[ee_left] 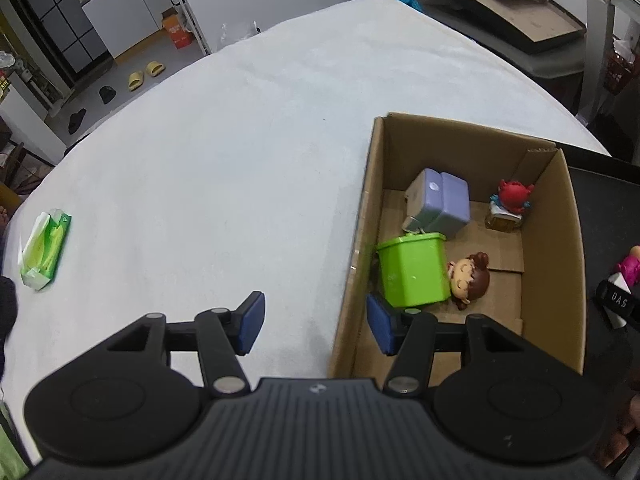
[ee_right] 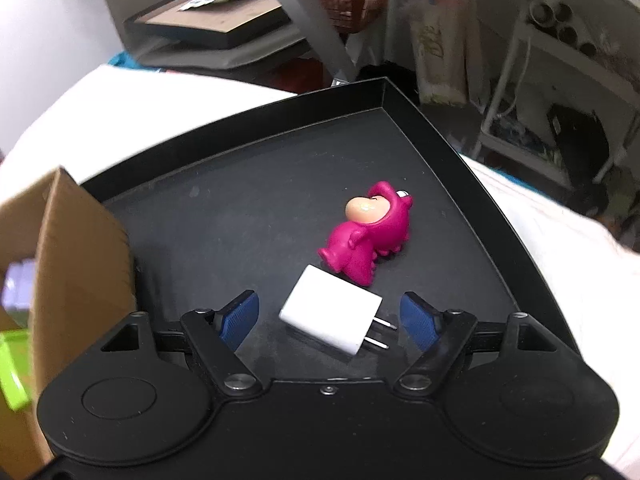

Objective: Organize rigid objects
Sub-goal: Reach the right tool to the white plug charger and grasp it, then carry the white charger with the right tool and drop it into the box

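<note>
Your right gripper [ee_right: 329, 322] is open around the white charger [ee_right: 330, 314] on the black tray [ee_right: 248, 184]; its prongs point right, toward one pad. Your left gripper [ee_left: 316, 322] is open, empty, astride the cardboard box [ee_left: 552, 240] wall.

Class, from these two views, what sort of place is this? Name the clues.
Most likely a lived-in home, not a lab: yellow slippers lie on the floor by white cabinets, and a brown cardboard box of small toys sits on a white cloth-covered table.
</note>
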